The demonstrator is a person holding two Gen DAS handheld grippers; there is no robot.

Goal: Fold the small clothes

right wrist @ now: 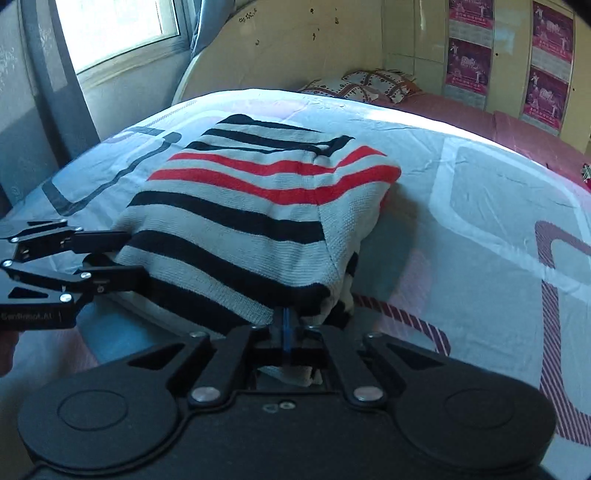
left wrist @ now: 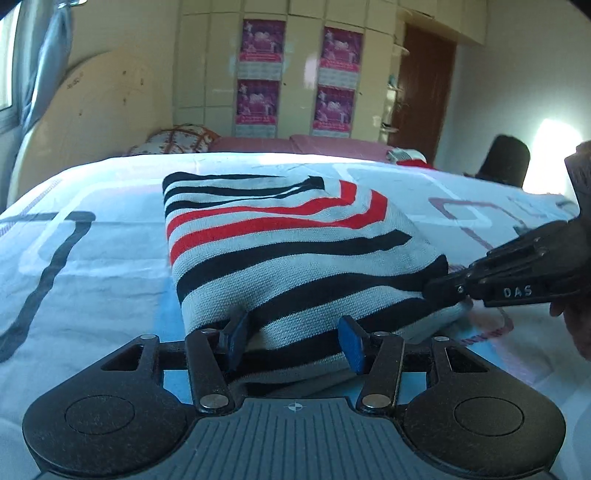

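Note:
A folded knit garment (left wrist: 288,251) with grey, black and red stripes lies on the bed; it also shows in the right wrist view (right wrist: 240,206). My left gripper (left wrist: 293,334) is open, its blue pads (left wrist: 351,339) spread at the garment's near edge with cloth lying between them. My right gripper (right wrist: 286,332) is shut on the garment's near corner hem. Seen from the left wrist view, the right gripper (left wrist: 443,291) comes in from the right at the garment's corner. In the right wrist view the left gripper (right wrist: 110,258) reaches in from the left edge.
The bed has a pale blue and white patterned sheet (left wrist: 92,258). A patterned pillow (right wrist: 373,85) and a pink cover (left wrist: 295,144) lie at the far end. A curved headboard (left wrist: 92,122), a wardrobe with posters (left wrist: 295,74) and a window (right wrist: 118,29) surround the bed.

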